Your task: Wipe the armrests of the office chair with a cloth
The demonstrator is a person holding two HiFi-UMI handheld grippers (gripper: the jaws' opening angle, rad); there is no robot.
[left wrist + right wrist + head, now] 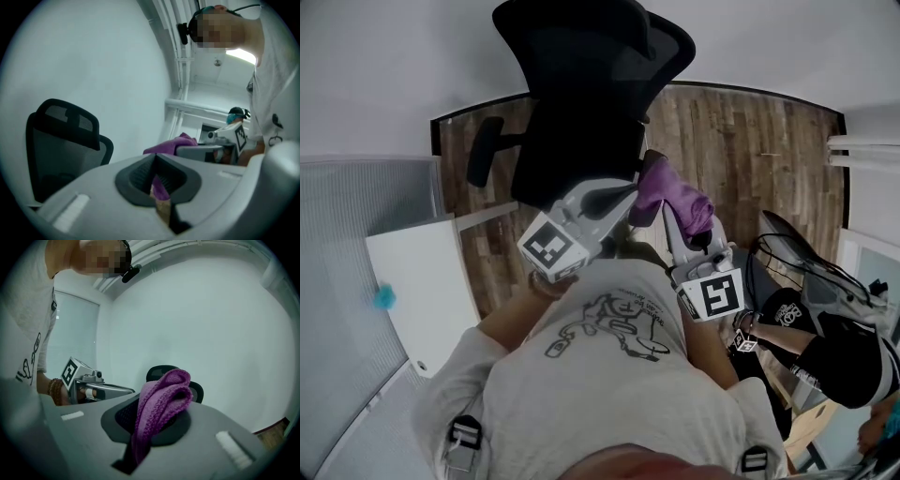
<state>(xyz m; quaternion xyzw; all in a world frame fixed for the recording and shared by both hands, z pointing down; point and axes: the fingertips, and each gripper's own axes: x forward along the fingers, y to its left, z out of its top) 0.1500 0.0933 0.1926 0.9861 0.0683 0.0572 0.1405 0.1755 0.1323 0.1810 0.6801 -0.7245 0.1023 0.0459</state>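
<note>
Wood floor (741, 141) lies under a black office chair (581, 103) next to a white wall (384, 56). Both tongs are held up close in front of the chair and do not touch it. The right tongs (145, 427) are closed tight on a bunched purple cloth (161, 399), so it cannot drop. The left tongs (157, 187) are closed too. They pinch a small bit of the same cloth, maybe to pull it flat. One armrest (483, 150) sticks out to the side, far from the cloth.
</note>
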